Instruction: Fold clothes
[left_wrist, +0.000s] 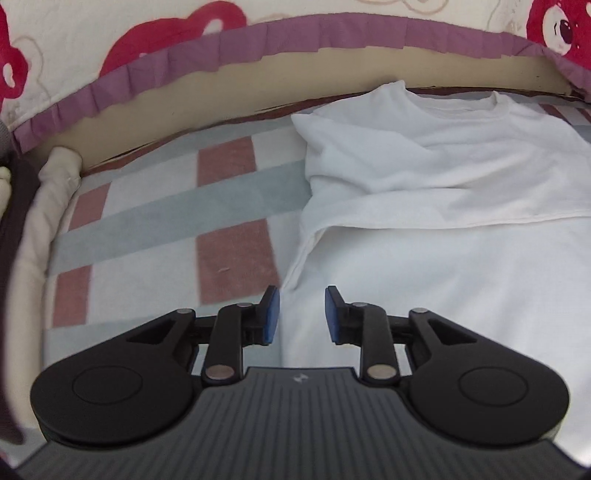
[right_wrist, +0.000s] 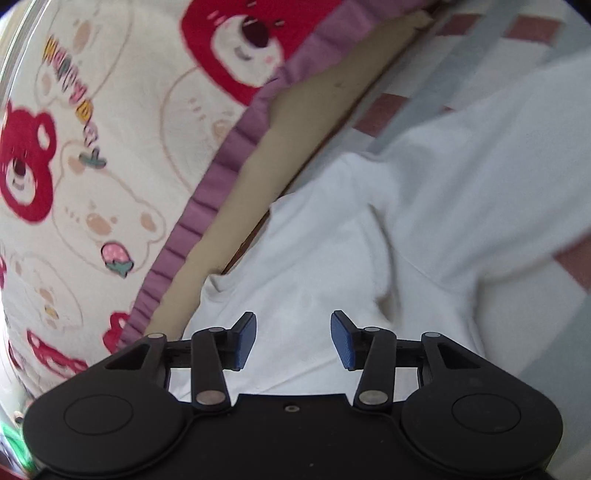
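A white T-shirt (left_wrist: 424, 177) lies on the checked bed cover, neckline toward the headboard, with an upper layer folded across its chest. My left gripper (left_wrist: 302, 314) hovers over the shirt's left edge, open, with a gap between its blue pads and nothing in it. In the right wrist view the same white shirt (right_wrist: 332, 266) fills the middle, its collar near the bed's edge. My right gripper (right_wrist: 293, 339) stands open above the cloth, blue pads wide apart and not pinching any fabric.
A checked cover in pink, grey and white (left_wrist: 166, 221) spreads left of the shirt. A cream quilt with red bears and a purple frill (left_wrist: 184, 55) rises behind, above a tan board (left_wrist: 221, 96). A rolled cream cloth (left_wrist: 48, 206) lines the left edge.
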